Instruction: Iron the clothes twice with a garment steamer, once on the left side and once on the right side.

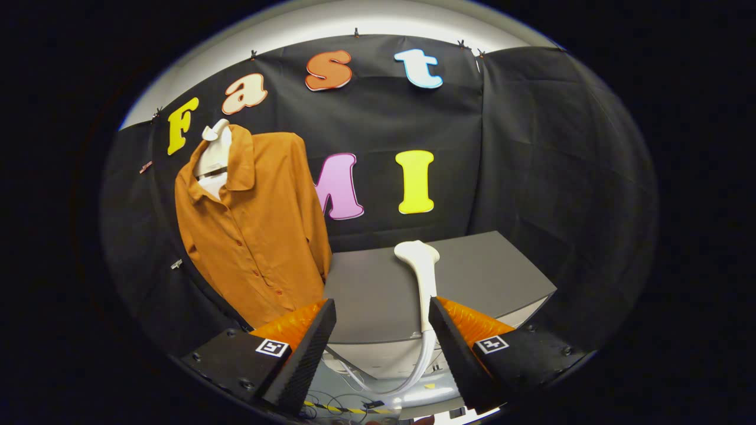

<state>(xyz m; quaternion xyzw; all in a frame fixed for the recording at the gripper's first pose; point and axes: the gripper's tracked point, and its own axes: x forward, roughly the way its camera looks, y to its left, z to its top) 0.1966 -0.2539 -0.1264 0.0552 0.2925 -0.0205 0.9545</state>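
**Steamer lying on the surface, gripper spread wide**

Steamer first: the white plastic garment steamer [420,277] lies on the dark grey flat surface [490,277], long axis running away from the camera. Its wider head end points toward the booth's back wall and the handle end points back at the fingers. A white hose [407,378] curls off the handle end and drops over the near edge of the surface, looping below it.

The hand-held gripper [383,319] is spread wide, nothing pinched. The steamer handle sits between the fingers, way closer to the right one, pretty much beside its tip. Can't tell if it's actually touching. The left finger is well apart from it.

Off to the left, beyond the left finger, a rust-orange button-up collared shirt [254,224] hangs on a white mannequin torso [215,156] in front of the black cloth wall, front facing the camera, collar open, its hem just beside the left edge of the surface.
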